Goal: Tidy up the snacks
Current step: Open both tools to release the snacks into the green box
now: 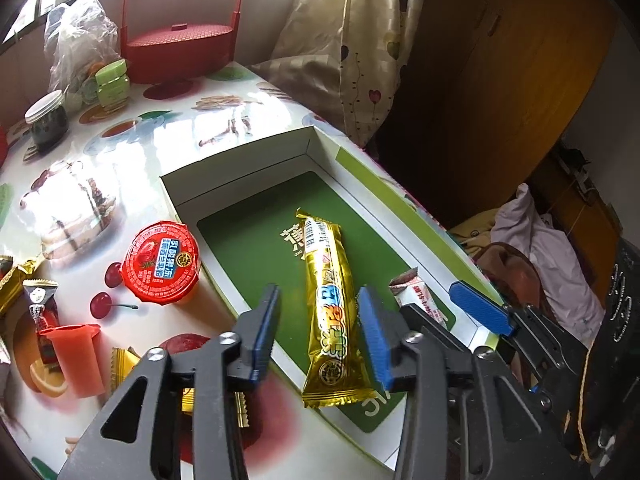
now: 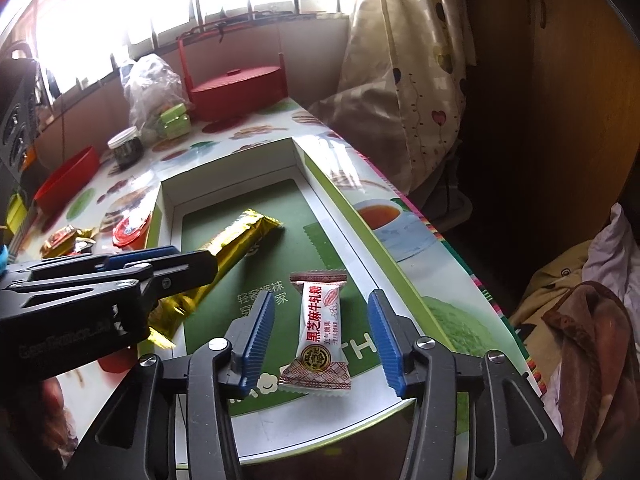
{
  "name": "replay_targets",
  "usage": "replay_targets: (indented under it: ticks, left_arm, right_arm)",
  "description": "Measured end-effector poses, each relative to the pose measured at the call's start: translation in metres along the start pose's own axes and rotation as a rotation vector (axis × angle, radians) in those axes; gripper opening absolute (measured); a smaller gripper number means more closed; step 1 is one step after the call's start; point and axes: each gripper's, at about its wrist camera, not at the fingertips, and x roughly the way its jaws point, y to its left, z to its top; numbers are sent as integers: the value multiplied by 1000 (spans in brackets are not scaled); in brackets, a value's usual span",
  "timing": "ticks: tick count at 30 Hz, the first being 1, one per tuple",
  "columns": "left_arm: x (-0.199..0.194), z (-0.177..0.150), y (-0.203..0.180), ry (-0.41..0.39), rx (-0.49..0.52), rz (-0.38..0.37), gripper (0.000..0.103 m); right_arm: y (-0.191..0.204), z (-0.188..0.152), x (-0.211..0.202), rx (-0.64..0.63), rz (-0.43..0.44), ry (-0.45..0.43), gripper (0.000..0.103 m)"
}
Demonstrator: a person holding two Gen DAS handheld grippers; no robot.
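An open green-lined cardboard box [image 1: 240,240] [image 2: 320,216] lies on the table. A long gold snack bar [image 1: 330,304] [image 2: 236,240] lies inside it. My left gripper [image 1: 320,336] is open, its blue pads either side of the bar and just above it, not touching. A white-and-red wrapped candy [image 2: 318,332] [image 1: 416,300] lies in the box to the right. My right gripper [image 2: 320,340] is open around the candy, just above it. The left gripper also shows in the right wrist view [image 2: 132,268].
On the table left of the box: a red jelly cup [image 1: 162,268], an orange-red cup [image 1: 78,360], several small wrapped candies [image 1: 40,304]. At the back stand a red basket [image 1: 180,48], a green jar [image 1: 112,84], a dark jar [image 1: 48,120], a plastic bag [image 1: 80,40]. A curtain [image 1: 360,40] hangs right.
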Motion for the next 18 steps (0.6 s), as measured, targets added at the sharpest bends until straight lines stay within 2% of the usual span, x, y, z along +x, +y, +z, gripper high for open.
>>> replay_targets:
  ticks: [15, 18]
  left_arm:
    - [-30, -7, 0, -69, 38, 20, 43]
    - [-40, -10, -2, -107, 80, 73, 43]
  right_arm:
    - [4, 0, -14, 18, -3, -23, 56]
    - [7, 0, -16, 19, -1, -29, 56]
